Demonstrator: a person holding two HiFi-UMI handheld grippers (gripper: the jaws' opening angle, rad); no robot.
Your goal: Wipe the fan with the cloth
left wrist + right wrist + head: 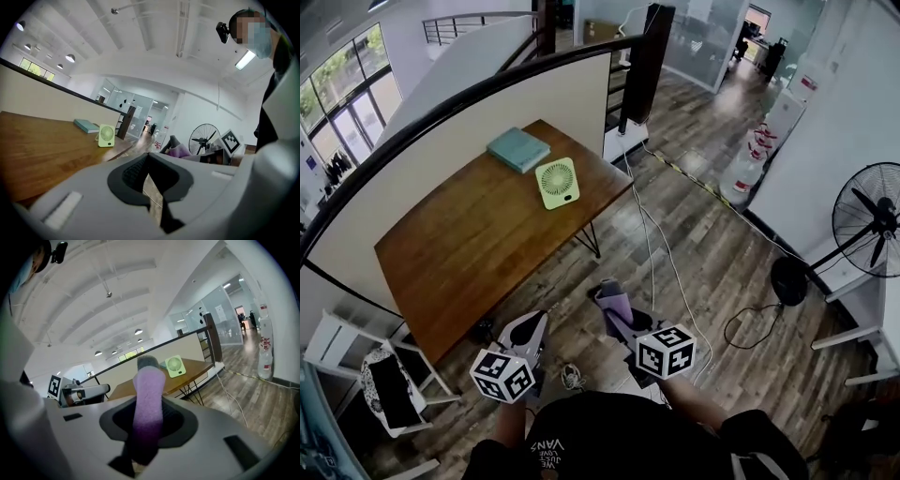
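I hold both grippers low over the wooden floor, off the near side of the table (469, 253) and well apart from the fan (557, 182). My right gripper (617, 307) is clamped on the cloth (149, 399). It is a fuzzy purple strip that stands up between the jaws and has a grey band along its top end. My left gripper (528, 330) has its jaws together at the tips, with nothing between them and only a sliver of floor showing behind.

The fan stands upright at the far short end of the table, close to that edge. It is small and pale green, with a squarish body, rounded corners and a round slatted grille filling most of its face. There is a small dark mark low on its front. Just beside it, toward the far corner, a flat teal book (518, 149) lies against the partition side.
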